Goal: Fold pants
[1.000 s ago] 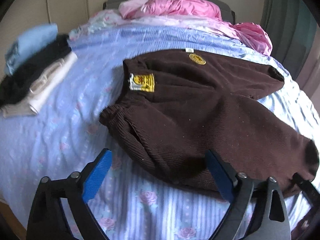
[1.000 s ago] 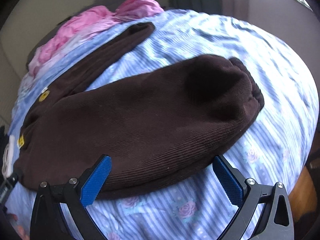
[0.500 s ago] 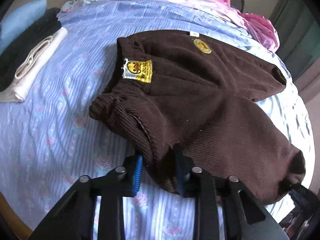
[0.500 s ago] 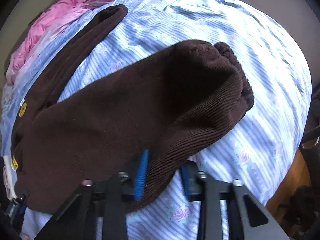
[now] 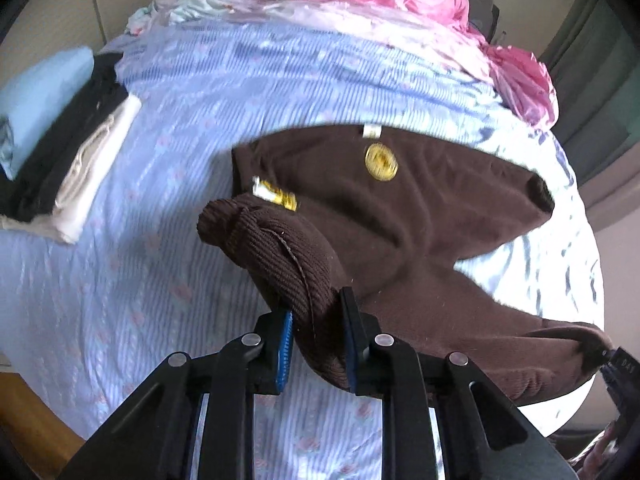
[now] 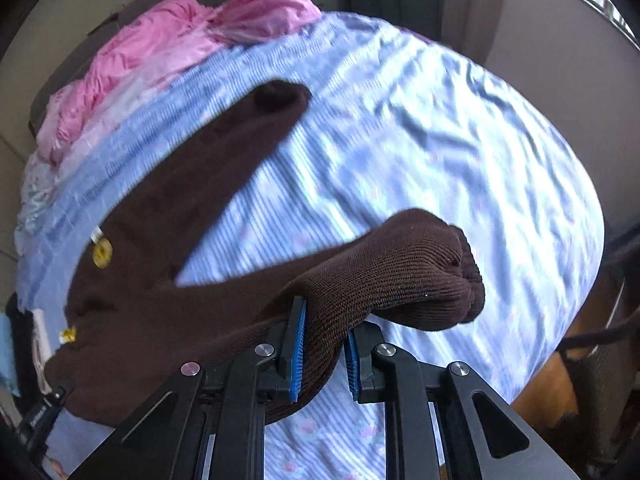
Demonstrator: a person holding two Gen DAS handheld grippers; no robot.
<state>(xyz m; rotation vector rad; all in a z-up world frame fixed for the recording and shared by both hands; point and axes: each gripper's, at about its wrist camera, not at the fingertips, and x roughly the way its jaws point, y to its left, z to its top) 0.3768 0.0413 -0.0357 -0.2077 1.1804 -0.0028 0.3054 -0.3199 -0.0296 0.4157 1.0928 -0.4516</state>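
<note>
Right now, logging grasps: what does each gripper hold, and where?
Both hold the brown pants: left gripper pinches the waistband edge, right gripper pinches the near leg beside its cuff.

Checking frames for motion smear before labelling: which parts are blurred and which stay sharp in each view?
Left wrist view: the left gripper and pinched waistband are sharp; the bedsheet and yellow patch are smeared. Right wrist view: the right gripper and the pants cuff are crisp; the far leg and sheet streak.
</note>
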